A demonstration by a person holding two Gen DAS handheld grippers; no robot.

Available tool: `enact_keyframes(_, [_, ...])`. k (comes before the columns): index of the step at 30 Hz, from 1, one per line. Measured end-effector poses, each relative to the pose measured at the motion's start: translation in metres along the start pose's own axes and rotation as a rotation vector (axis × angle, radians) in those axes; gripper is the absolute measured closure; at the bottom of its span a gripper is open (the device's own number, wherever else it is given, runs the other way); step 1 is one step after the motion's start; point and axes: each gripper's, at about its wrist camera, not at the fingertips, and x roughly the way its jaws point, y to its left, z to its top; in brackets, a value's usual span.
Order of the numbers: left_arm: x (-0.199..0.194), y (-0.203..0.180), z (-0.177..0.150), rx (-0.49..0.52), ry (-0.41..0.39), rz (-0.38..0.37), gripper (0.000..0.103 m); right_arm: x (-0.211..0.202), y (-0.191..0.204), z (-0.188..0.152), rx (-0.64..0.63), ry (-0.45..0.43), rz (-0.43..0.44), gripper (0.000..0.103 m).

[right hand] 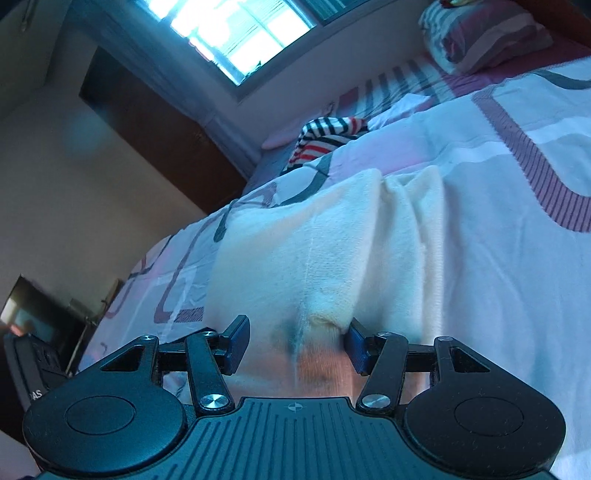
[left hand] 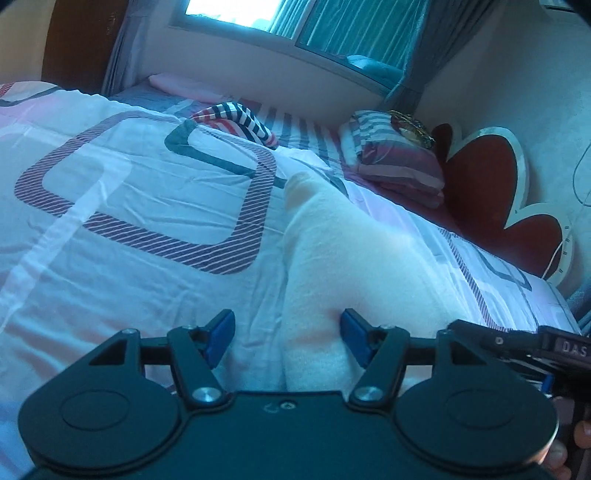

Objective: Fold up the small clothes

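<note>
A small white garment [left hand: 343, 251] lies stretched on the patterned bed cover [left hand: 129, 192]. My left gripper [left hand: 287, 336] is open, its blue pads wide apart at the garment's near left edge; the right pad [left hand: 352, 336] touches the cloth. In the right wrist view the same white garment [right hand: 314, 251] lies in front of my right gripper [right hand: 293, 345], which is open with its fingers either side of a bunched seam of the cloth. The right gripper's black body [left hand: 517, 343] shows at the right edge of the left view.
A striped red, white and navy garment [left hand: 240, 122] lies crumpled farther back on the bed, also in the right wrist view [right hand: 325, 136]. A striped pillow [left hand: 395, 158] rests by a red flower-shaped headboard [left hand: 491, 184]. A window [left hand: 295, 22] and wall lie behind.
</note>
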Motion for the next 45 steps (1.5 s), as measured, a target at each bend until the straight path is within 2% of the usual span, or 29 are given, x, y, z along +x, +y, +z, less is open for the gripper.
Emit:
enact_keyframes(1, [0.001,0.001,0.000,0.003,0.003,-0.007,0.040,0.004,0.000,0.001,-0.006,0.007,-0.003,0.048])
enact_keyframes(2, [0.001,0.002,0.000,0.003,0.008,-0.010,0.040,0.007,0.001,0.001,-0.013,0.018,-0.013,0.056])
enact_keyframes(3, [0.003,0.003,0.001,-0.001,0.013,-0.012,0.040,0.010,0.003,0.002,-0.027,0.026,-0.040,0.071])
enact_keyframes(4, [0.004,0.005,0.002,-0.004,0.016,-0.017,0.040,0.016,0.006,0.004,-0.045,0.038,-0.073,0.075])
enact_keyframes(6, [0.001,0.004,0.008,0.018,-0.001,-0.033,0.042,0.020,0.012,0.006,-0.075,0.052,-0.093,0.089])
enact_keyframes(8, [-0.005,0.003,0.014,0.034,-0.041,-0.059,0.042,0.024,0.019,0.006,-0.130,0.055,-0.124,0.091])
enact_keyframes(11, [0.001,-0.001,0.023,0.049,-0.034,-0.066,0.042,0.019,0.028,0.005,-0.183,0.039,-0.143,0.091])
enact_keyframes(16, [0.015,-0.021,0.026,0.114,0.004,-0.073,0.039,-0.011,0.024,0.006,-0.195,-0.004,-0.168,0.092])
enact_keyframes(18, [0.031,-0.025,0.022,0.117,0.067,-0.063,0.039,-0.011,0.009,0.004,-0.170,0.008,-0.193,0.092])
enact_keyframes(19, [0.036,-0.025,0.019,0.108,0.075,-0.050,0.039,-0.004,-0.002,0.003,-0.130,0.047,-0.190,0.092])
enact_keyframes(21, [0.039,-0.025,0.017,0.107,0.072,-0.043,0.037,-0.001,-0.012,0.005,-0.087,0.044,-0.158,0.092])
enact_keyframes(23, [0.038,-0.026,0.020,0.123,0.076,-0.039,0.036,-0.003,-0.009,0.007,-0.096,0.042,-0.162,0.091])
enact_keyframes(25, [0.027,-0.028,0.027,0.143,0.033,-0.038,0.040,-0.012,-0.005,0.010,-0.119,0.026,-0.179,0.076])
enact_keyframes(26, [0.022,-0.030,0.033,0.160,-0.004,-0.040,0.040,-0.022,-0.004,0.011,-0.134,-0.016,-0.209,0.070])
enact_keyframes(28, [0.022,-0.036,0.045,0.185,-0.035,-0.048,0.041,-0.036,-0.003,0.019,-0.169,-0.089,-0.230,0.070])
enact_keyframes(30, [0.035,-0.045,0.057,0.204,-0.026,-0.053,0.041,-0.031,0.001,0.031,-0.204,-0.110,-0.247,0.071])
enact_keyframes(32, [0.053,-0.055,0.063,0.238,-0.006,-0.031,0.042,-0.014,0.008,0.041,-0.273,-0.106,-0.250,0.077])
enact_keyframes(35, [0.092,-0.060,0.062,0.305,0.122,0.060,0.036,0.029,0.002,0.050,-0.319,-0.007,-0.330,0.078])
enact_keyframes(36, [0.097,-0.058,0.060,0.311,0.118,0.055,0.033,0.042,-0.006,0.050,-0.319,0.023,-0.363,0.078])
enact_keyframes(38, [0.097,-0.056,0.059,0.297,0.119,0.053,0.032,0.044,-0.017,0.053,-0.271,0.014,-0.349,0.077])
enact_keyframes(40, [0.090,-0.054,0.057,0.316,0.106,0.047,0.032,0.042,-0.014,0.052,-0.295,0.021,-0.366,0.077])
enact_keyframes(43, [0.059,-0.059,0.048,0.356,0.058,0.039,0.034,0.024,-0.008,0.046,-0.312,0.004,-0.359,0.077])
enact_keyframes(45, [0.040,-0.059,0.035,0.354,0.059,0.002,0.034,0.006,-0.002,0.038,-0.317,-0.019,-0.345,0.077])
